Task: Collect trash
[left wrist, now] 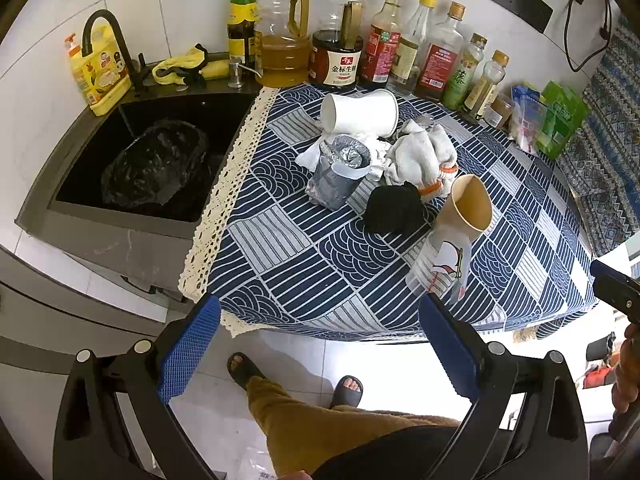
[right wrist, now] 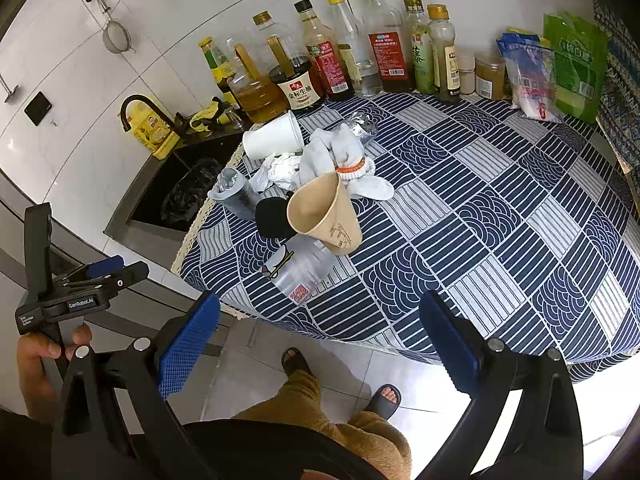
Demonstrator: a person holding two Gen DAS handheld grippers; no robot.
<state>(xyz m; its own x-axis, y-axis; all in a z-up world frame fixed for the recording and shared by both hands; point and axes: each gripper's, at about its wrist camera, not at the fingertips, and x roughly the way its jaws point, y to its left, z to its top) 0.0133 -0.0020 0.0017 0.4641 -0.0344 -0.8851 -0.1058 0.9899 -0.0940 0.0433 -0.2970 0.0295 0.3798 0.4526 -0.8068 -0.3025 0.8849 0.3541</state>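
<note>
The left gripper (left wrist: pixel 320 344) hangs off the near edge of the counter with its blue pads spread as wide as they go and nothing between them. The right gripper (right wrist: pixel 320 344) is the same: wide open, empty, pointing steeply down at the counter from over the floor.

The trash sits in one heap toward the left half of the patterned cloth (right wrist: pixel 500 240), well apart from both grippers. Nearest the front edge lies a clear plastic cup (left wrist: pixel 438 264) on its side, with a brown paper cup (right wrist: pixel 324 216) tipped against it. Behind them are a black wad (left wrist: pixel 394 208), a crushed grey cup (left wrist: pixel 338 172), a pair of white work gloves (right wrist: pixel 344 160), crumpled tissue (right wrist: pixel 282 168) and a white paper cup (left wrist: pixel 360 114) on its side.

The step in hand looks like the first reach. A sound choice would be the clear plastic cup, since it is closest and free of the heap; closing across its ribbed wall gently should keep it from buckling or skidding on the cloth.

A black bag (left wrist: pixel 156 164) lines the sink (left wrist: pixel 100 136) off the left edge, likely the drop point. The cloth's right half lies bare, giving approach room. The bottles (right wrist: pixel 384 48) along the back edge crowd the white cup, so reaches there need care.
</note>
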